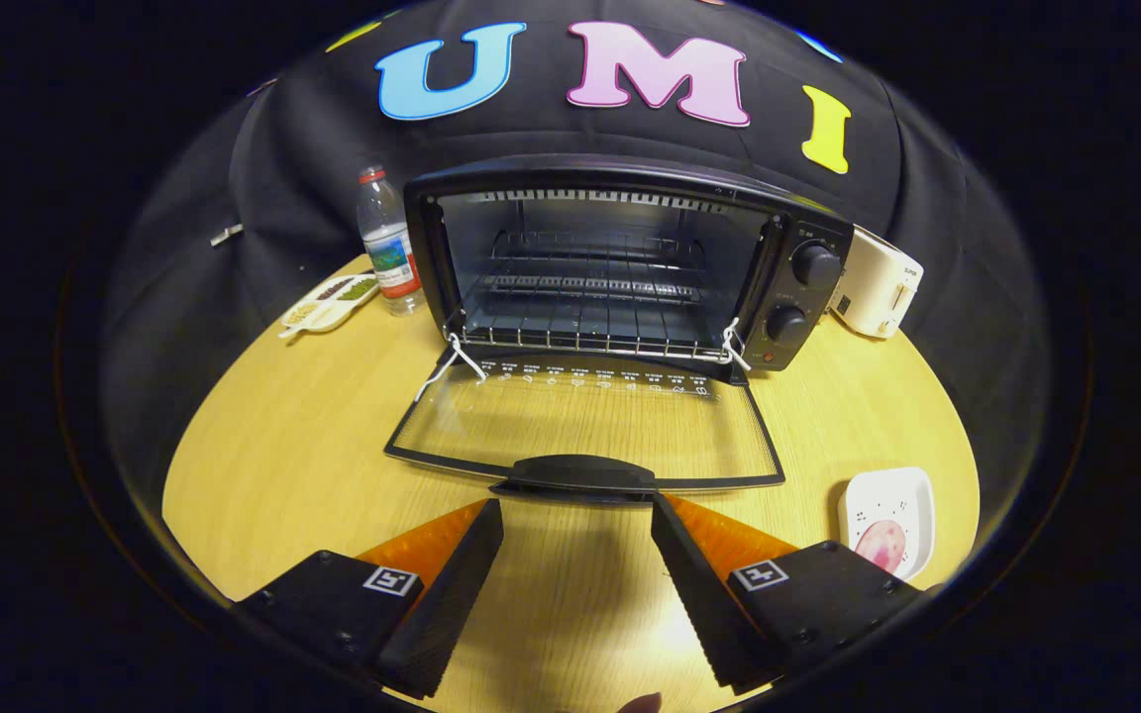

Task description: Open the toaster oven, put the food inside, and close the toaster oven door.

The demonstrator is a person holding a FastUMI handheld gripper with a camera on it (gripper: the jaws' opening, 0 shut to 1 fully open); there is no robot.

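Wooden table (263, 446), your booth: toaster oven (620, 267) beyond the fingers, glass door (580, 421) folded flat, handle (575, 475) just ahead of your gripper (577, 520), fingers apart, holding nothing. Food (882, 545) on white plate (912, 495) beside right finger.

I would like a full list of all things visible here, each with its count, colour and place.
toaster oven: 1, black, beyond the claw, door open flat on the table
water bottle: 1, clear, red cap, left of oven
snack tray: 1, white, beside the bottle
toaster: 1, white, right of oven
plate: 1, white, pink food on it, right of claw
table: 1, light wood
claw: 1, open, fingers just before the door handle
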